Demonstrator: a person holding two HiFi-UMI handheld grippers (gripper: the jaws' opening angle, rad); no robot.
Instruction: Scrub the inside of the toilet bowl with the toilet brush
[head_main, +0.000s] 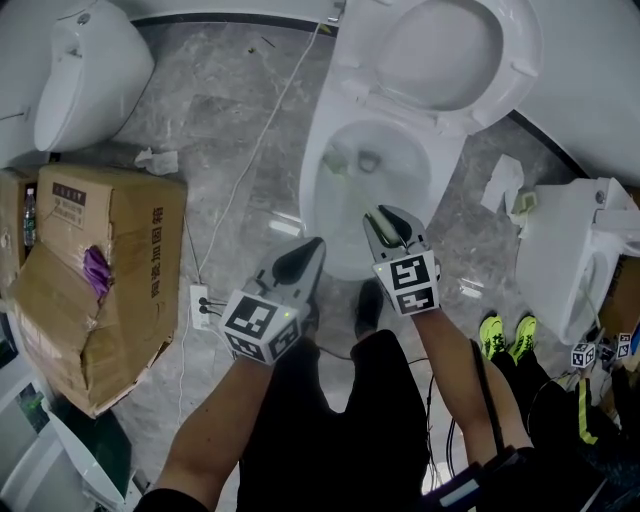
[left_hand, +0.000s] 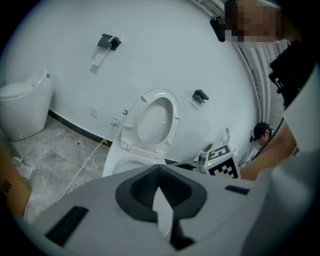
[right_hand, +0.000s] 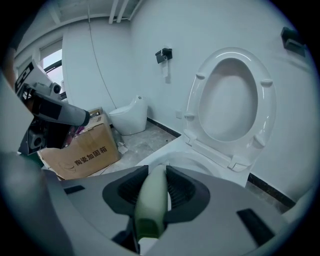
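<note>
Your right gripper (head_main: 386, 216) hung at lower centre of the head view, just over the near rim of the toilet bowl (head_main: 316, 192). Its fingers pinched the pale green handle of the toilet brush (right_hand: 151, 199), which ran out between them toward the bowl. Your left gripper (head_main: 314, 246) was just beside it on the left, fingers pressed together on nothing. The seat (head_main: 452, 48) stood raised at upper right, and a cardboard box (head_main: 112, 262) lay at far left.

In the right gripper view, the toilet brush (right_hand: 152, 195) vanishes past the right tool's (right_hand: 157, 168) jaw tips, its head hidden. In the head view, the top edge crops the raised toilet seat (head_main: 440, 50).
</note>
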